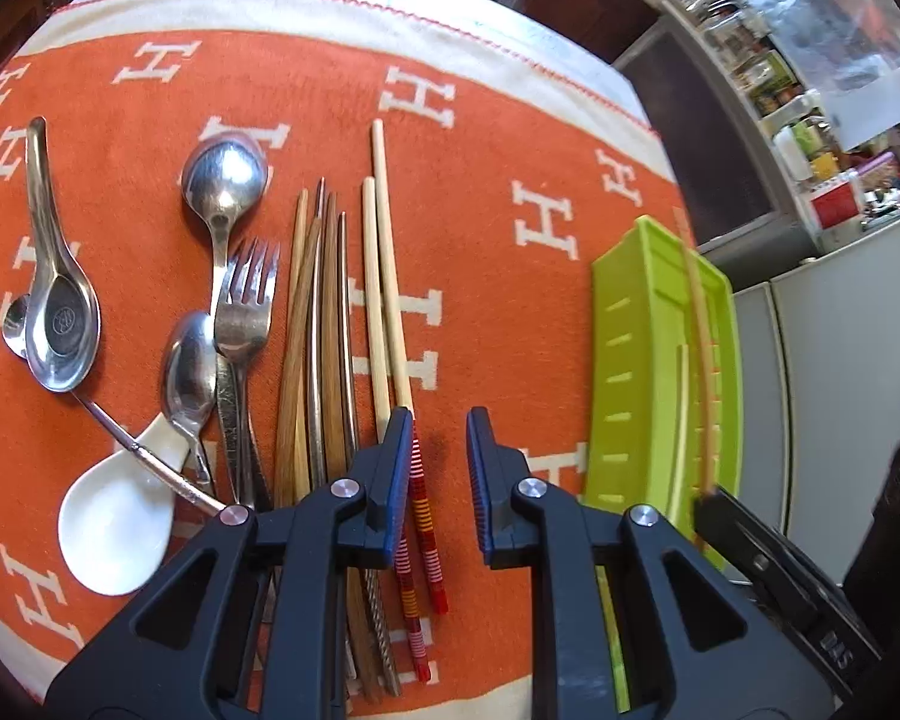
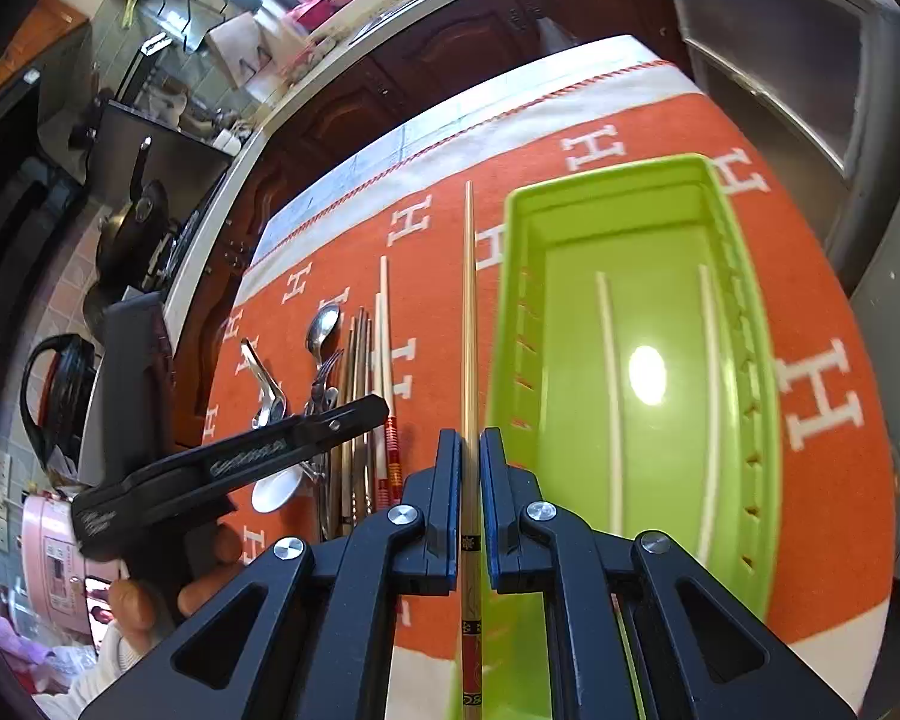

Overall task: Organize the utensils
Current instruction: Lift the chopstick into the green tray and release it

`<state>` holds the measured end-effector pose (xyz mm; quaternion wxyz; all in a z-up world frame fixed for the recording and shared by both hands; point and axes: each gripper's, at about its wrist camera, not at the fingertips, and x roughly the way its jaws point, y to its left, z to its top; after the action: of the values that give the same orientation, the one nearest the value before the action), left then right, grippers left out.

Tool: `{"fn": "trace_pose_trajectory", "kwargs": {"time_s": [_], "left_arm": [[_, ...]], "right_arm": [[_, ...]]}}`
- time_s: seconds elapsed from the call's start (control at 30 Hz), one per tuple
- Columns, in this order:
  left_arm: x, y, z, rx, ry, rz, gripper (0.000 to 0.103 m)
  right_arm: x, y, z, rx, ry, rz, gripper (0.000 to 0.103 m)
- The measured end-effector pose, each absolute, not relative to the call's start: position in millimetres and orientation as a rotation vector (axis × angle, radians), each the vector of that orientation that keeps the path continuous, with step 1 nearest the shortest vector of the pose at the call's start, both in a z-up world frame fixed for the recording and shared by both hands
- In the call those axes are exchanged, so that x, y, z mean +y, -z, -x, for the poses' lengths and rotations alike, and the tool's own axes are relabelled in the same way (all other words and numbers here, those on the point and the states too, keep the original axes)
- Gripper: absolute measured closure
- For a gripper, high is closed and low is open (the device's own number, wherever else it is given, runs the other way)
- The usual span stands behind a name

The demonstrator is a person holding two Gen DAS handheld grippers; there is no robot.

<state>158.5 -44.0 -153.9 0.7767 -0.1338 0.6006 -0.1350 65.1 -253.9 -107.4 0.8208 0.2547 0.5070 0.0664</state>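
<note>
Right gripper [image 2: 469, 468]: fingers clamped on one pale chopstick [image 2: 468, 300], held beside the left wall of the green tray [image 2: 744, 324]. Left gripper [image 1: 437, 462]: fingers apart, nothing between them, over the utensil row [image 1: 234, 312] on the orange-clothed desk [image 1: 498, 138].
</note>
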Motion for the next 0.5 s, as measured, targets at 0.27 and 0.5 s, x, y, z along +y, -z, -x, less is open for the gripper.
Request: {"fn": "trace_pose_trajectory", "kwargs": {"time_s": [0.27,0.5], "left_arm": [[-55,169,-163,1.337,0.212,0.265,0.088],[-69,168,-160,1.279,0.147,0.162,0.088]], "right_arm": [[-271,109,-45,1.066,-0.143,-0.581,0.097],[-272,110,-45,1.060,-0.135,-0.574,0.097]]}}
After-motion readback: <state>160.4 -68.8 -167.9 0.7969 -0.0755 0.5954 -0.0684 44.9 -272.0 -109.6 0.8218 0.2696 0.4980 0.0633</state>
